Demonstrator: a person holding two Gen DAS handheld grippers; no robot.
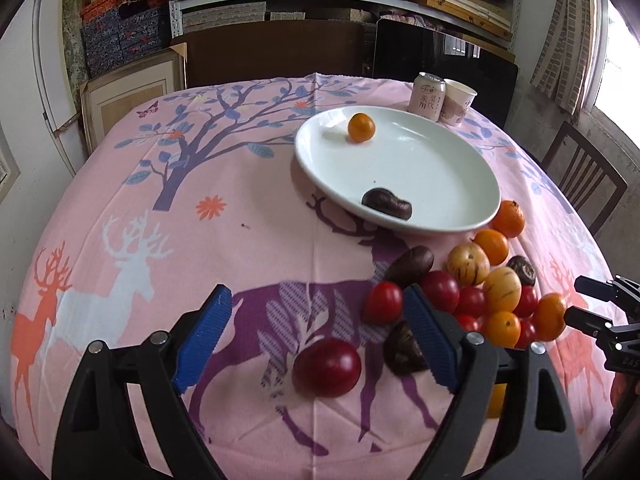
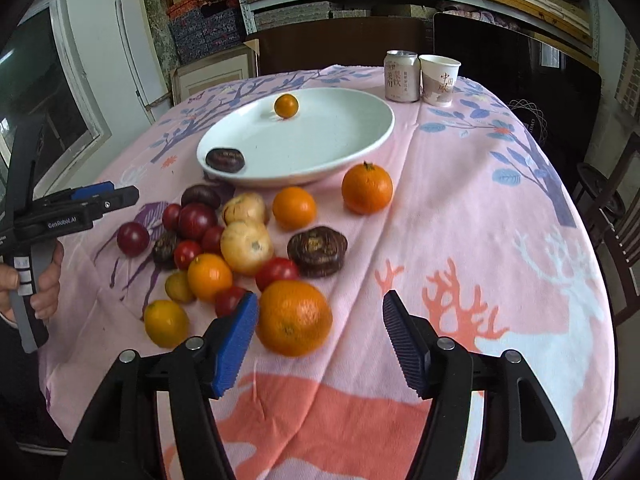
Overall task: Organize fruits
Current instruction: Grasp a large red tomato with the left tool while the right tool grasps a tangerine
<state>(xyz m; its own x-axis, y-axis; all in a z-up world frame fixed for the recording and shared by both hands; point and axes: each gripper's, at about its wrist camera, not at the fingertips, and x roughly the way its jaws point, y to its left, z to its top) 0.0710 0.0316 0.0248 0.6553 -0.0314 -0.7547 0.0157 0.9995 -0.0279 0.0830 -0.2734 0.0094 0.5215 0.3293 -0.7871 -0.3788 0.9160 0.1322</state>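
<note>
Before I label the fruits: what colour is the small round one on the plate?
Orange; the small round fruit shows best in the left wrist view.

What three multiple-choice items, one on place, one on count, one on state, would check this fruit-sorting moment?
1. Where does the drink can stand?
A. On the plate
B. Beside the paper cup, beyond the plate
C. Among the loose fruit

2. How many items lie on the white plate?
A. Two
B. Four
C. None

3. What state is the right gripper in?
A. Shut on an orange
B. Open, holding nothing
C. Shut and empty

Answers:
1 B: can and cup stand side by side at the table's far edge.
2 A: only a small orange and a dark fruit lie on it.
3 B: its blue pads stand apart, and the large orange rests on the cloth ungripped.
</note>
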